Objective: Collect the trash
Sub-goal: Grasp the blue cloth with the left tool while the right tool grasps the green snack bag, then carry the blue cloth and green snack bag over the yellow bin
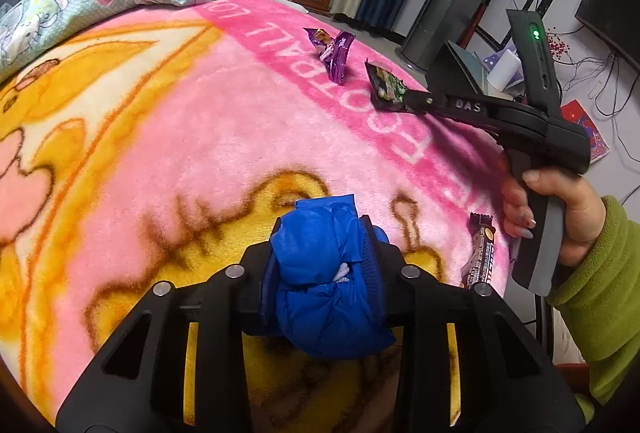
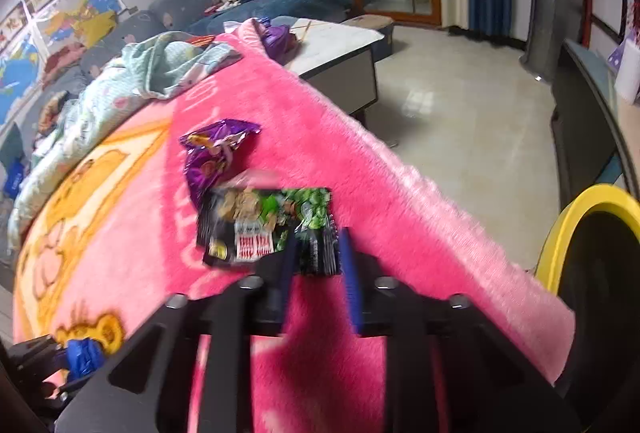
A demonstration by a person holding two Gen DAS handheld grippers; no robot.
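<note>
We have both grippers loaded. Left gripper [image 1: 320, 269] is clamped on a crumpled blue wrapper [image 1: 324, 297], jaws narrow, wad bulging out past both pads, over the yellow print toward the near edge of the pink blanket [image 1: 240, 137]. Right gripper [image 2: 316, 261] has closed to a slim gap on the near right corner of the black-and-green snack packet [image 2: 264, 225], close to the blanket's right edge.

Risks as we see them:
- Right grip is corner-only; film is slick, so the packet could peel out on lift or swing.
- The packet overlaps the purple wrapper [image 2: 216, 153]; lifting may drag it.
- The yellow-rimmed bin [image 2: 576, 217] sits off the right edge; a drop lands on the floor.
- The brown bar wrapper [image 1: 478, 253] lies at the right edge, near the hand [image 1: 560, 209]; a sleeve brush could knock it off.
</note>
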